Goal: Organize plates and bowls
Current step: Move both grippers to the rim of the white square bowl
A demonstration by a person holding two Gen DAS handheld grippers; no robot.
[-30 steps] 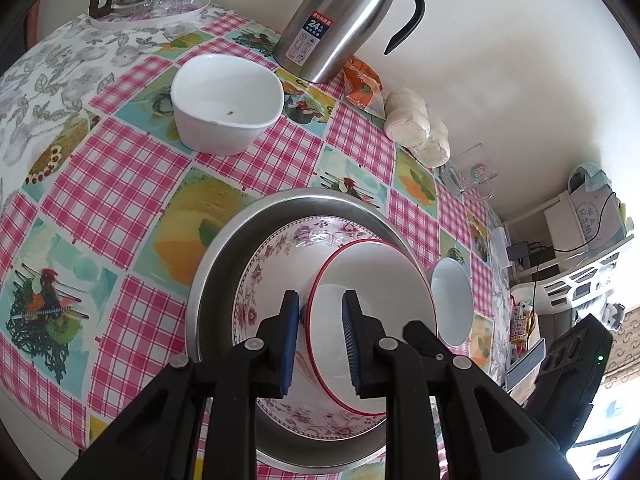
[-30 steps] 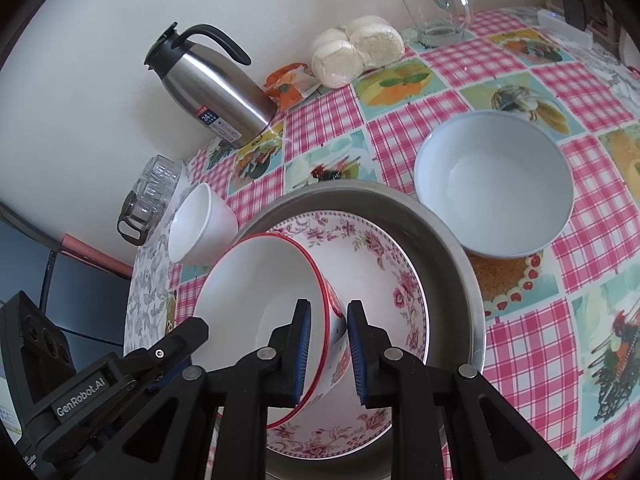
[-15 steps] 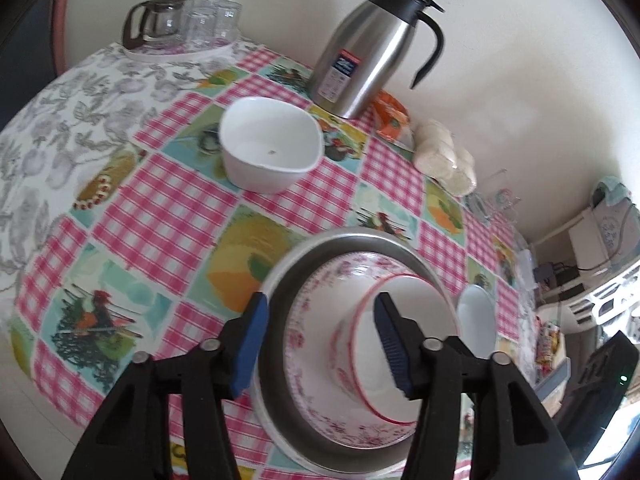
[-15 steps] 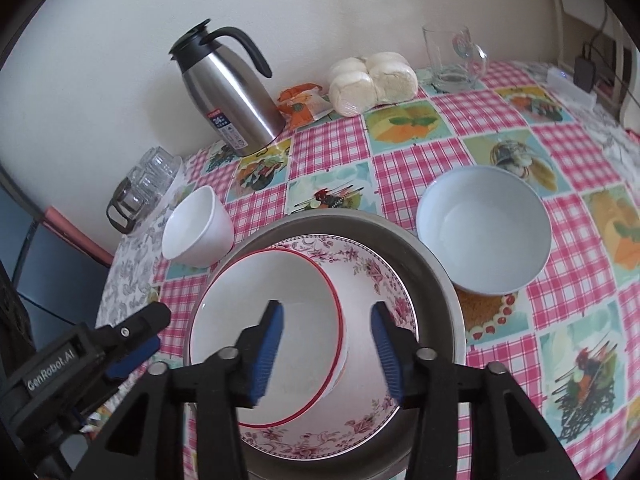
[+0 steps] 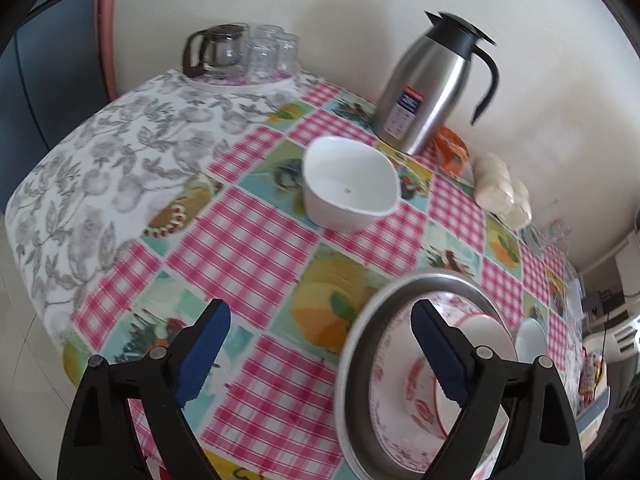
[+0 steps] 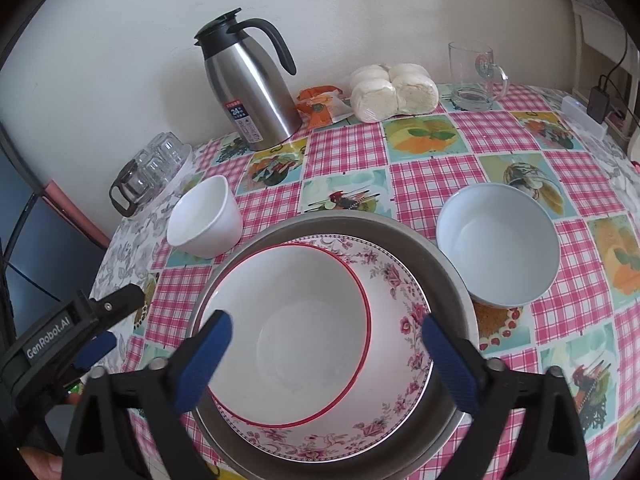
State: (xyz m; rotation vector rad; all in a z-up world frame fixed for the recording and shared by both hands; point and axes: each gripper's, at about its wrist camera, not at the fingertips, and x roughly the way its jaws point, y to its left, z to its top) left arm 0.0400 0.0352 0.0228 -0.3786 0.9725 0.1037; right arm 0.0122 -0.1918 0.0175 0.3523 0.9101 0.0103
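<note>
A red-rimmed white bowl (image 6: 296, 332) sits in a floral plate (image 6: 400, 292) inside a metal basin (image 6: 452, 280). My right gripper (image 6: 326, 324) hovers above that bowl, jaws opening wide, pads clear of the rim. My left gripper (image 5: 320, 320) is off to the basin's (image 5: 360, 344) left, jaws opening, with only tablecloth and the basin's edge between its fingers. In the right wrist view the left gripper (image 6: 96, 344) shows at the lower left. A white squarish bowl (image 5: 348, 188) stands beyond it. A pale blue bowl (image 6: 496, 244) stands right of the basin.
Along the wall stand a steel thermos jug (image 6: 252, 92), an orange packet (image 6: 324, 106), bagged buns (image 6: 394, 90) and a glass mug (image 6: 474, 72). A tray with a glass pot and glasses (image 5: 240, 52) occupies the far left corner. The table's edge curves round at the left.
Both grippers were shut on the red-rimmed bowl's rim and have let go, opening wide. The bowl now rests in the floral plate. The left gripper has swung away to the left.
</note>
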